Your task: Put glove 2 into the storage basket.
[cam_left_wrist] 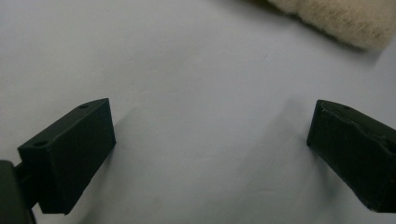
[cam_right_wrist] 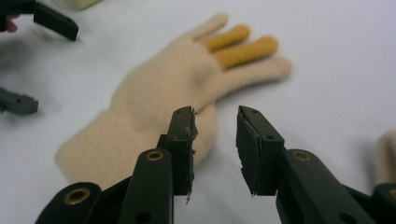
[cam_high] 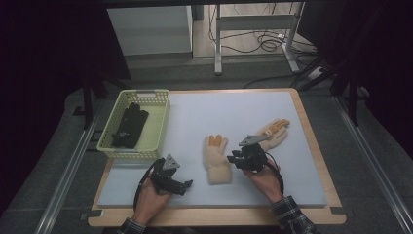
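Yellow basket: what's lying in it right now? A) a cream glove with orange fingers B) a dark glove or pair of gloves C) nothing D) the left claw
B: the high view shows dark gloves lying inside the yellow basket, while both cream gloves lie on the mat.

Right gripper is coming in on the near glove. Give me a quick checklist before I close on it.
1. Right gripper jaws parted, nothing between them: ok.
2. Near glove lies flat on the mat, free of other things: ok.
3. Right gripper lined up on the glove's thumb edge: cannot tell; the jaws look just short of it.
4. Left gripper open, off the glove: ok.
5. Far glove apart from the near glove: ok.
6. Basket has room beside the black gloves: ok.
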